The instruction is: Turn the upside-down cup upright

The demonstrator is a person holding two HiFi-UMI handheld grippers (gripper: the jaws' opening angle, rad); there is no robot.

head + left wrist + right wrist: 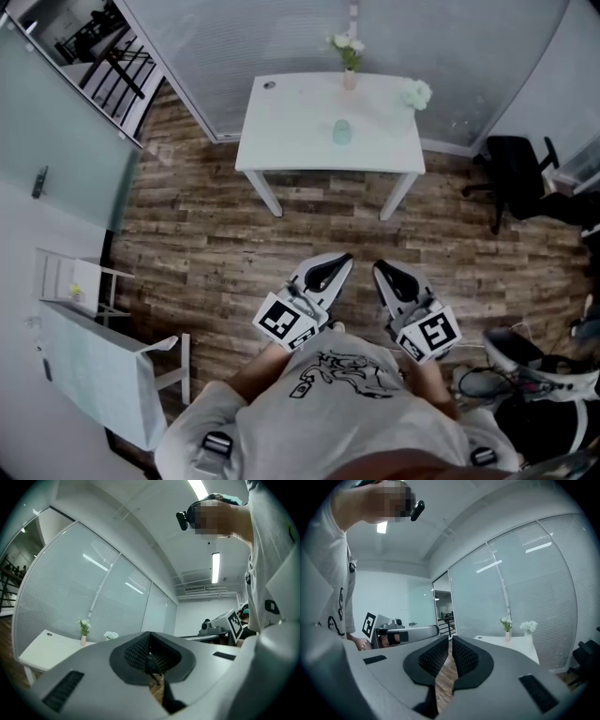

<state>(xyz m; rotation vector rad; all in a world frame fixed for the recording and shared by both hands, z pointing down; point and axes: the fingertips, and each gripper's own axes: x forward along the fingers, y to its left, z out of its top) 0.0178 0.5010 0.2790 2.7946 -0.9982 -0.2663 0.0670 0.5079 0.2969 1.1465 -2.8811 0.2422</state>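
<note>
Looking from the left, I see a white rack (70, 281) by the wall, then my left gripper (339, 264) held over the wooden floor (187, 225), its jaws pressed together on nothing. Farther ahead, the pale cup (341, 132) stands on the white table (281, 131), well apart from both grippers; I cannot tell which way up it is. A vase of flowers (349, 56) sits behind it. My right gripper (382, 270) is closed too, with nothing between its jaws. A black chair (517, 169) stands at the right.
</note>
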